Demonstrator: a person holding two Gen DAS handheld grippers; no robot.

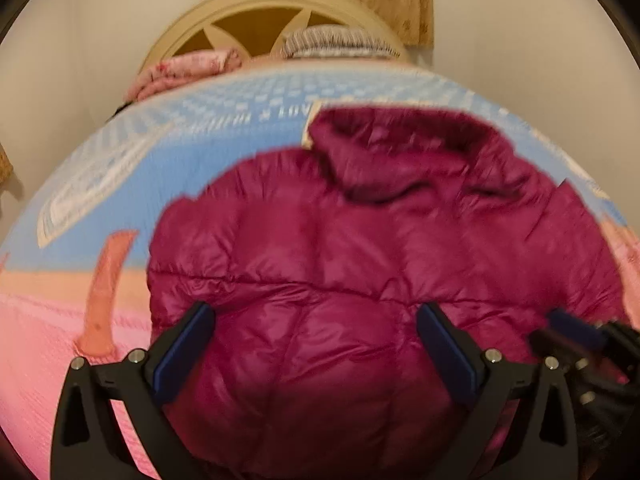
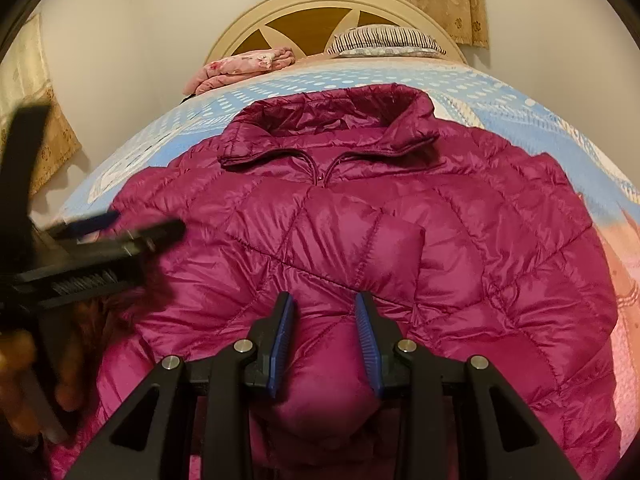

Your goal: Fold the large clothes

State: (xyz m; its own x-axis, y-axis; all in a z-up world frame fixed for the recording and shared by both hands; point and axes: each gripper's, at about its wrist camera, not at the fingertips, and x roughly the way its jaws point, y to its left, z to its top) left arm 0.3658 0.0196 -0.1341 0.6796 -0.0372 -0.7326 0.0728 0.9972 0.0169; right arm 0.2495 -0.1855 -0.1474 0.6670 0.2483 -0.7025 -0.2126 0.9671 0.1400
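- Shiny magenta quilted down jacket (image 2: 360, 216) lay spread on the bed's blue-and-pink patterned bedspread (image 2: 280, 84), stand-up collar (image 2: 332, 120) toward the cream arched wooden headboard (image 2: 320, 4), zip closed at the neck.
- Right gripper (image 2: 325, 334): blue pads narrowly apart, a puffed fold of the jacket's lower edge bulging between them; looked pinched, contact on both pads.
- Left gripper (image 1: 314, 344): jaws wide apart over the jacket's lower panel, nothing clamped. View blurred.
- Left gripper also visible at the left edge of the right view, blurred.
- Folded pink floral blanket (image 2: 244, 66) and striped pillow (image 2: 384, 40) sat by the headboard, well apart from the jacket.
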